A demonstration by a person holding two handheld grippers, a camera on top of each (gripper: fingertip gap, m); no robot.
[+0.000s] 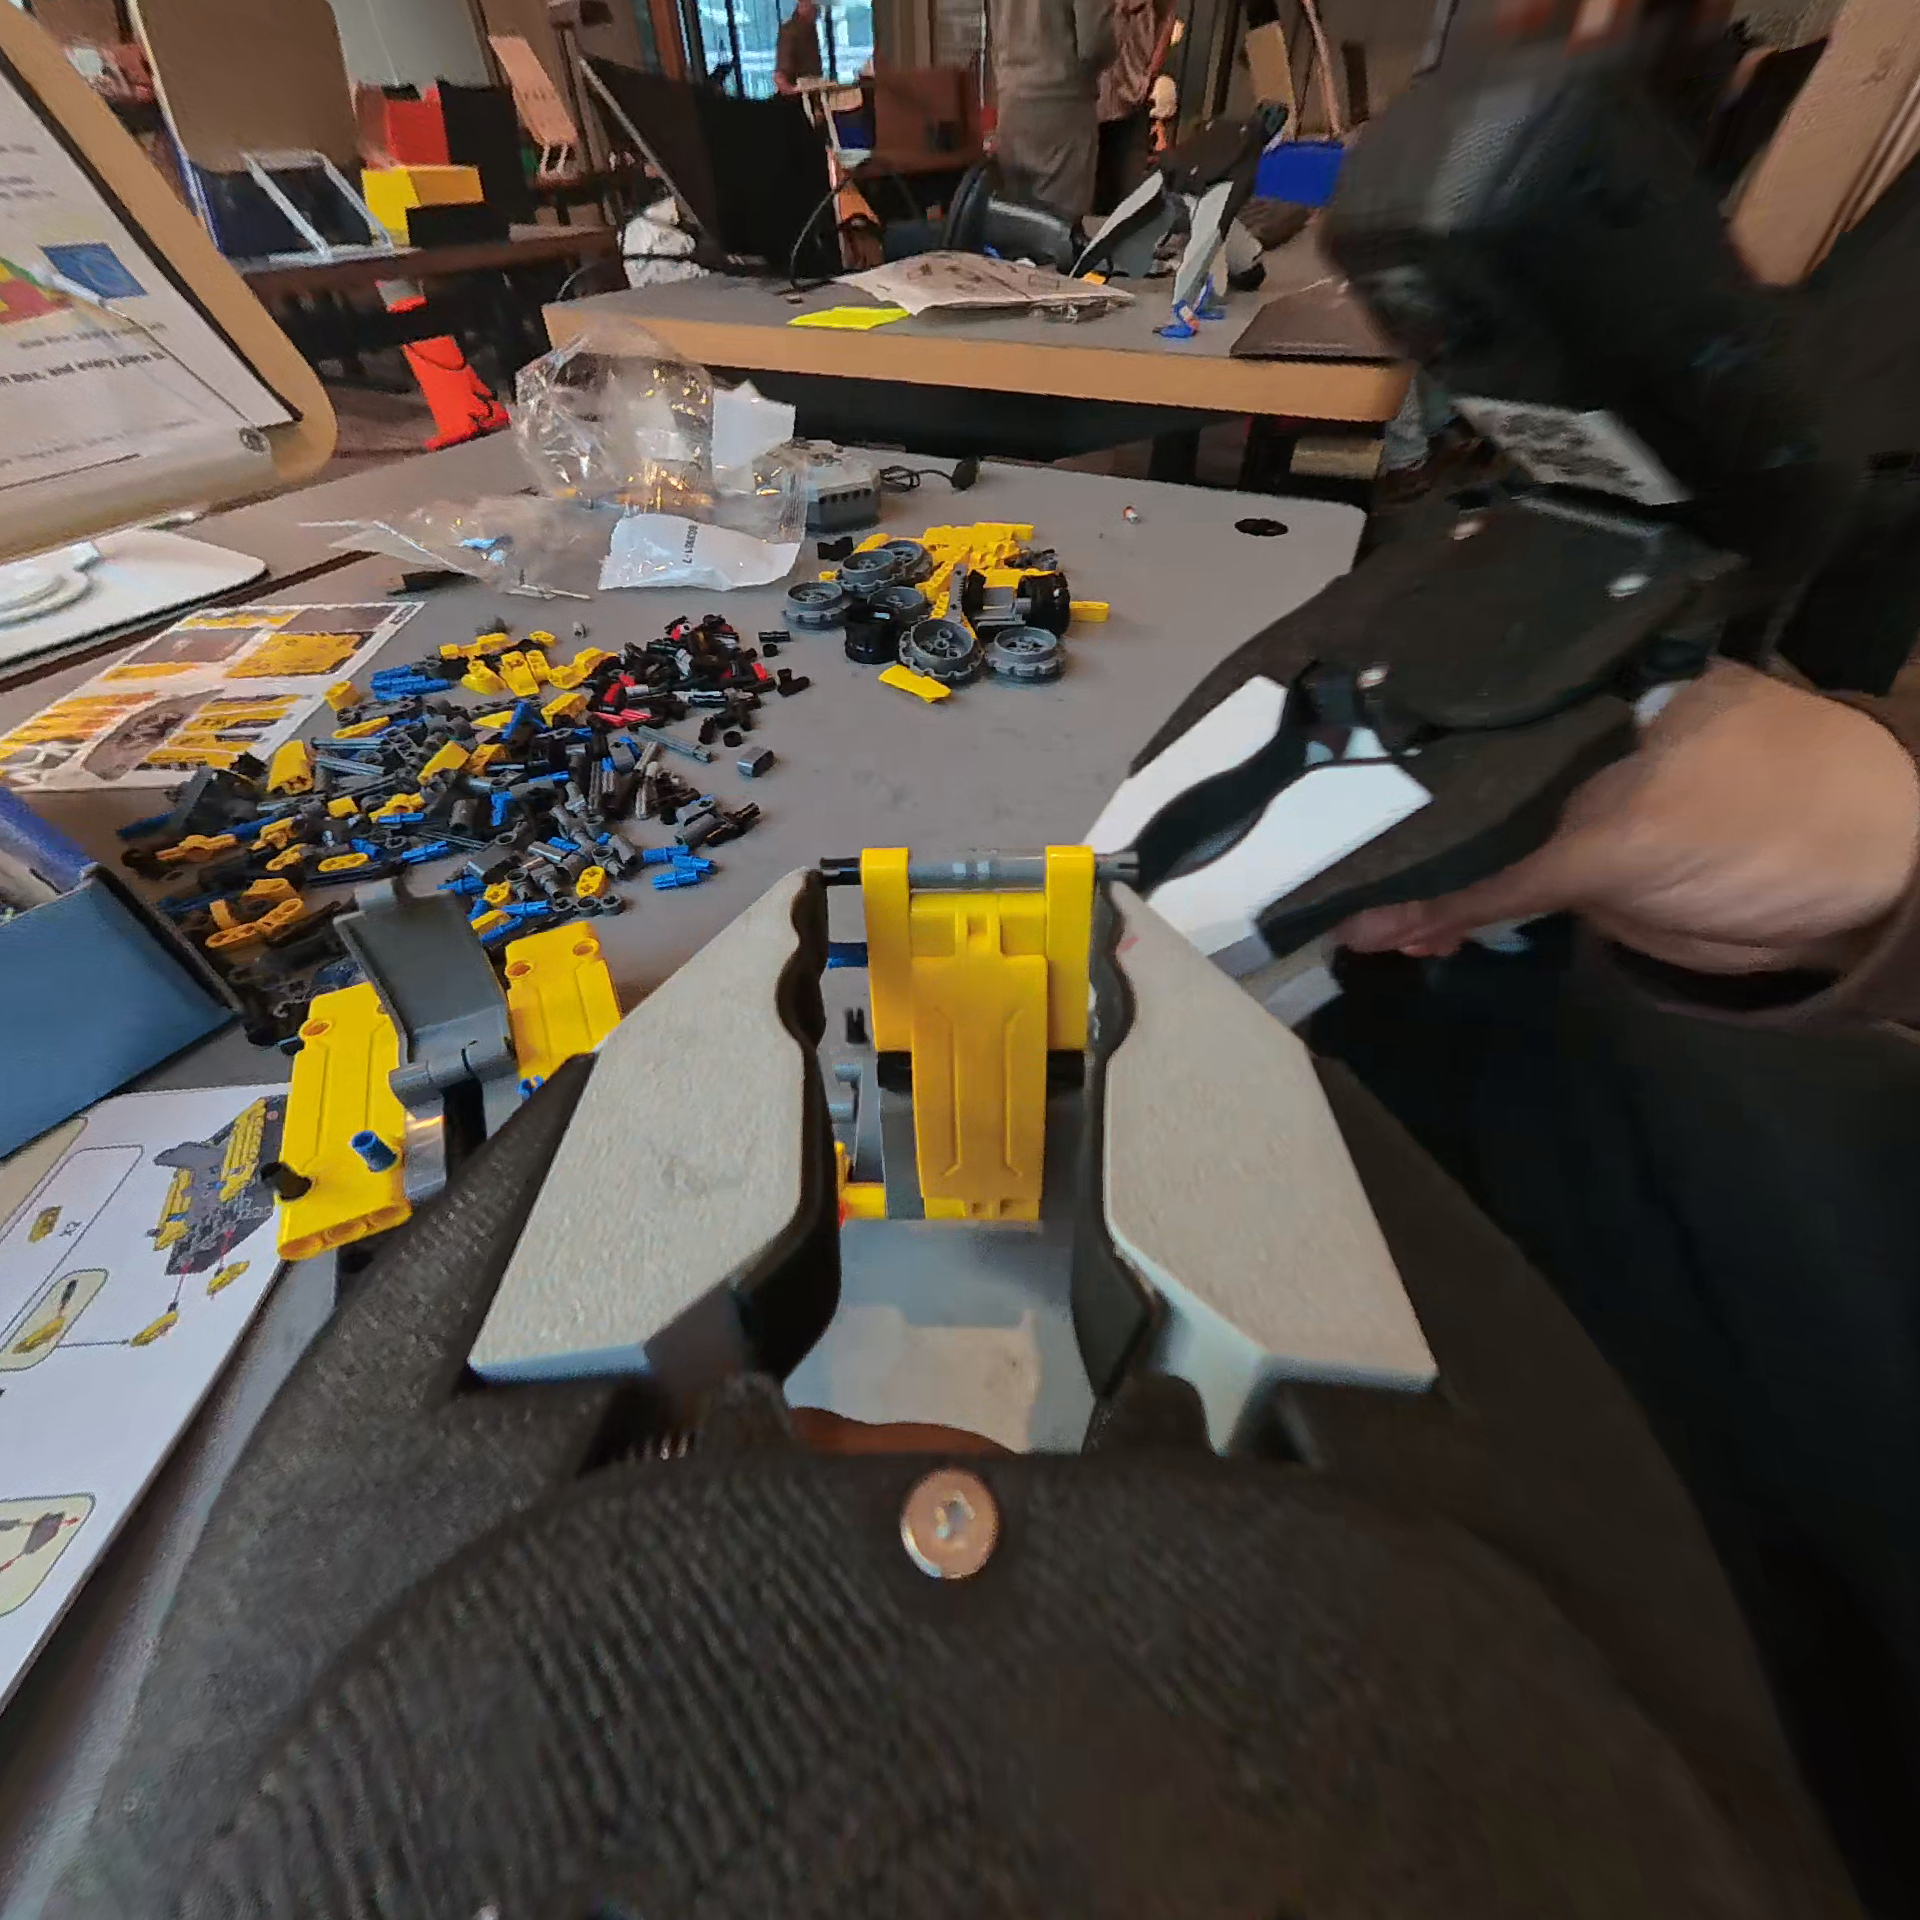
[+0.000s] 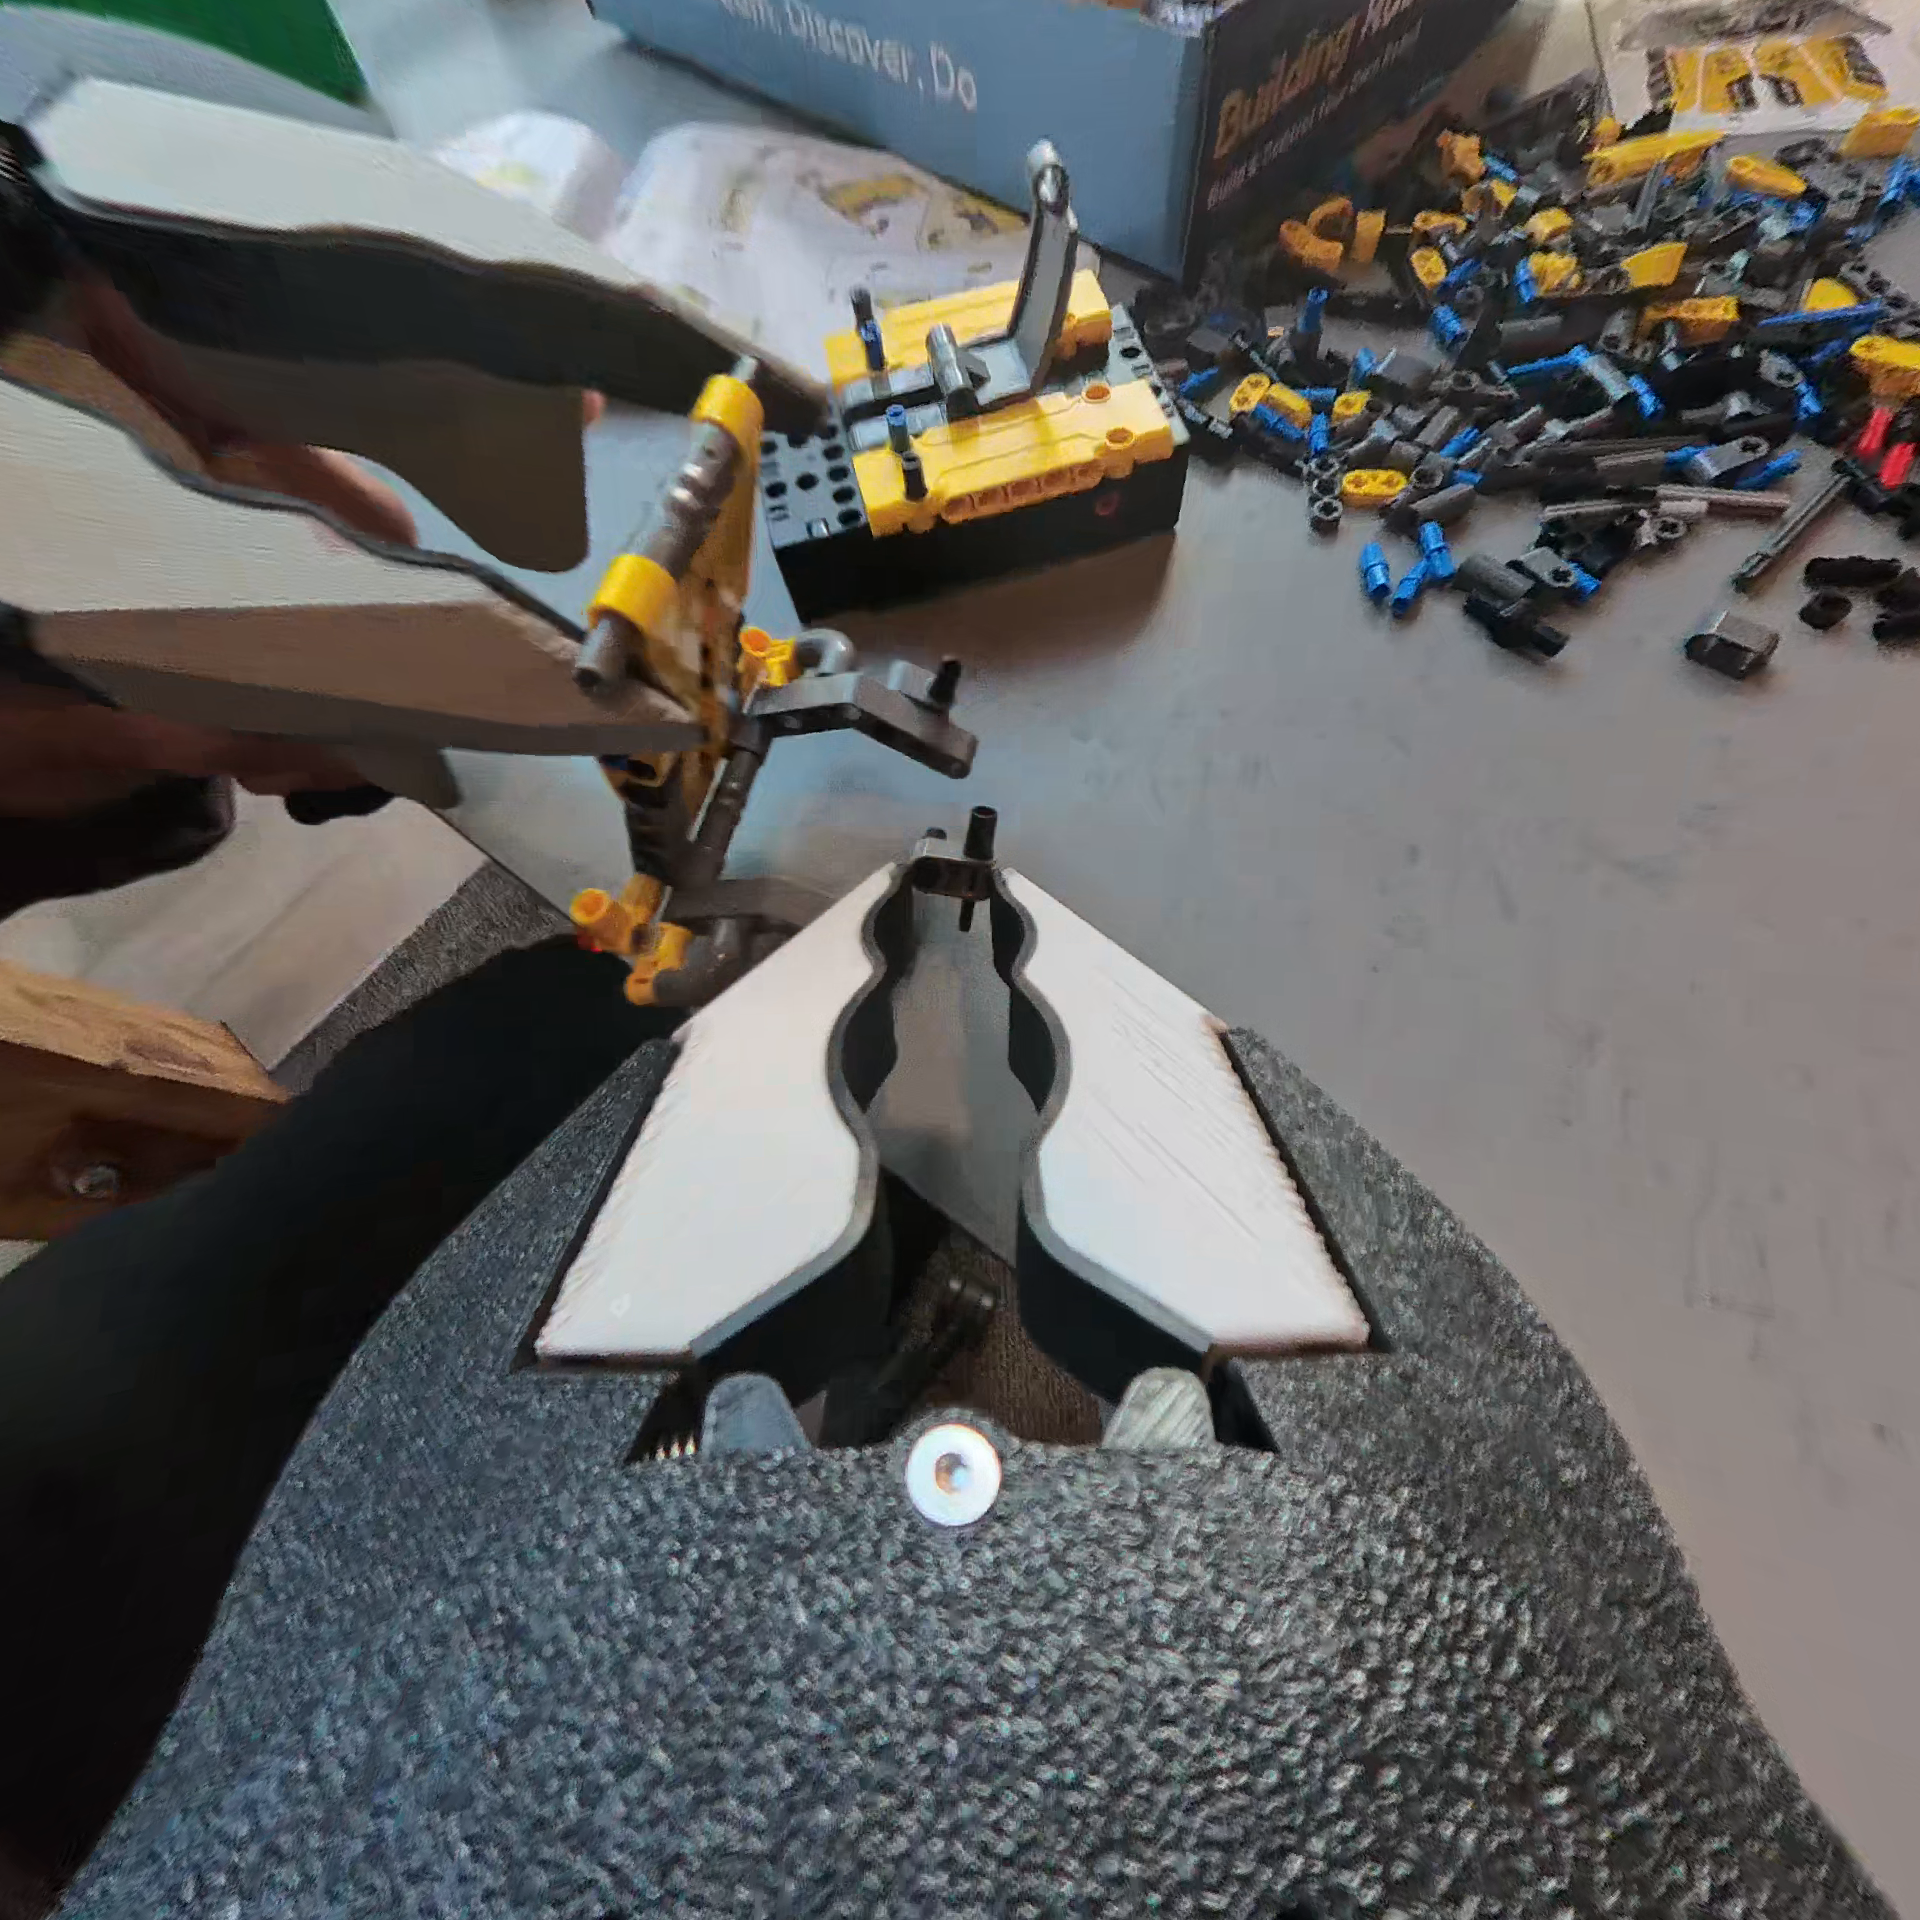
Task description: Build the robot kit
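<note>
Grey table (image 1: 1039,727) carries everything. Nearest, the left gripper (image 1: 961,904) clamps a yellow assembly (image 1: 977,1039), its long axis running along the fingers. Just right of it, the right gripper (image 2: 954,883) pinches a small black connector (image 2: 961,868) at its tips. Beyond lie a part-built block (image 2: 997,457) and loose pieces (image 1: 499,769).

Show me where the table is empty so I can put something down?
Bare grey table lies right of the right gripper, below the loose parts pile. It's crowded by the pile, the yellow-black block assembly and the wheels.
</note>
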